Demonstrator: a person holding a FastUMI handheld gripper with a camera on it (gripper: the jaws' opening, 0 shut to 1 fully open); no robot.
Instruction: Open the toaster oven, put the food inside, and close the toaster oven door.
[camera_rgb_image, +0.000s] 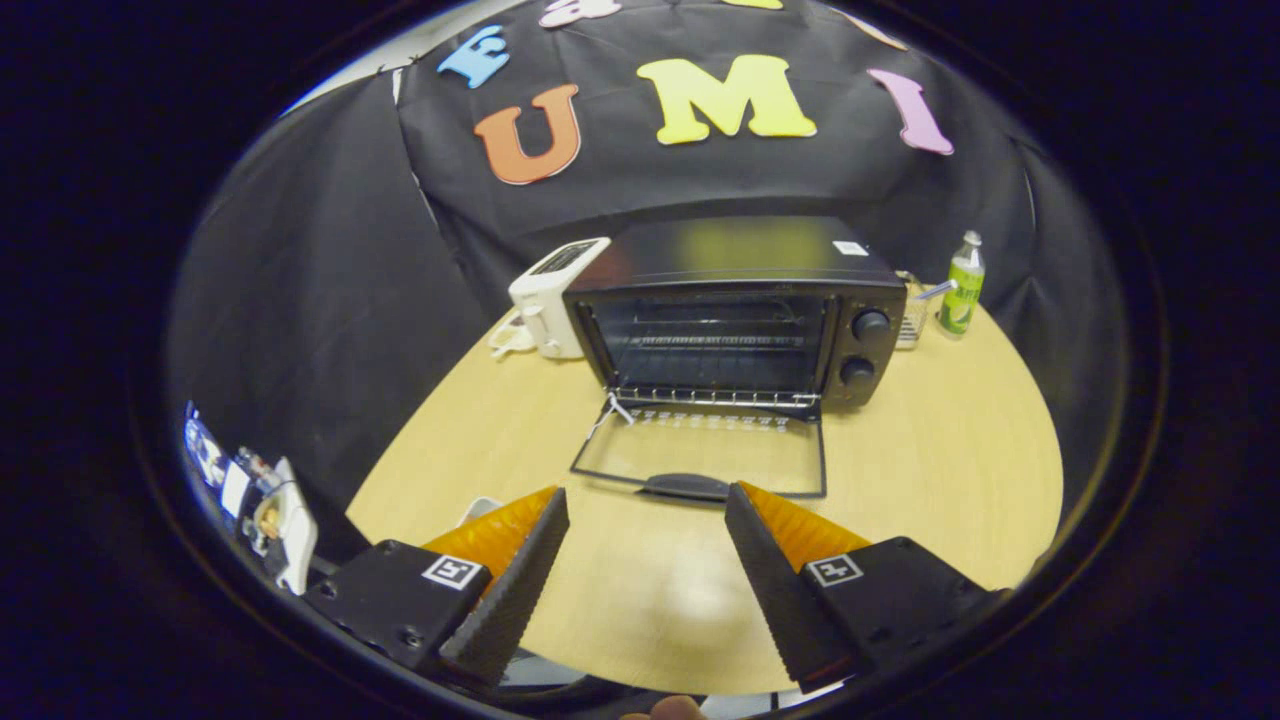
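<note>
A black toaster oven (735, 305) stands on the wooden table (940, 470) beyond my fingers. Its glass door (705, 455) hangs fully down and lies flat toward me, its dark handle (685, 486) nearest. A wire rack (715, 396) shows at the mouth of the bare cavity. My gripper (645, 505) is open, fingers wide apart over bare tabletop, with nothing between them. The door handle lies just ahead of the fingertips. A small white thing (480, 507) peeks out beside the left finger; I cannot tell what it is.
A white pop-up toaster (548, 297) stands left of the oven, touching or nearly so. A green bottle (962, 285) and a small wire object (912, 318) stand to its right. Black cloth walls close in behind and at both sides.
</note>
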